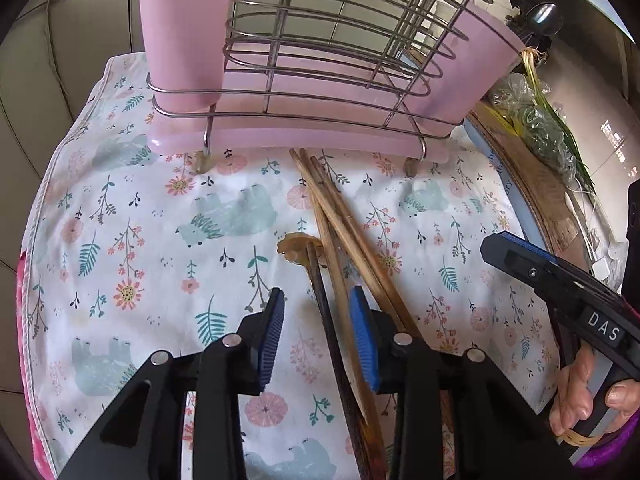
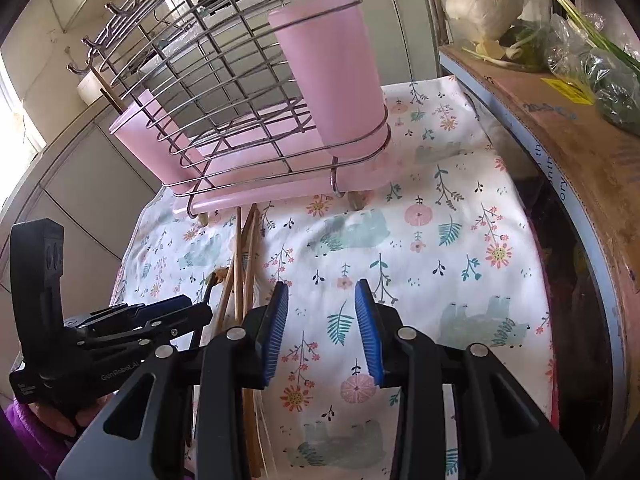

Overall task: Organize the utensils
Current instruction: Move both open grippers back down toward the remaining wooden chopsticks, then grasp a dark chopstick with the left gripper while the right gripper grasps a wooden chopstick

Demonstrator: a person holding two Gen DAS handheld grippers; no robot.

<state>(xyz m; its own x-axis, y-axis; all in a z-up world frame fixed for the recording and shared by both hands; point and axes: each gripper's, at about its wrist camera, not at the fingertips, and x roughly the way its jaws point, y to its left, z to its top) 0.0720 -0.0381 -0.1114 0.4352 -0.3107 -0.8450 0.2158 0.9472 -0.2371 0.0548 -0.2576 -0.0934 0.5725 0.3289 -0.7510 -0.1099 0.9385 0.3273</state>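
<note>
Several wooden chopsticks lie bunched on the floral cloth, with a dark-handled utensil with a small amber head beside them. My left gripper is open, its blue pads straddling the dark handle and one chopstick, just above the cloth. A wire rack with pink cups and a pink drip tray stands behind. In the right wrist view my right gripper is open and empty over bare cloth; the chopsticks and my left gripper lie to its left. The rack stands beyond.
A cardboard box with bagged greens and a pale vegetable borders the cloth on the right. Tiled walls and cabinet fronts close in at left and back. My right gripper also shows in the left wrist view, at right.
</note>
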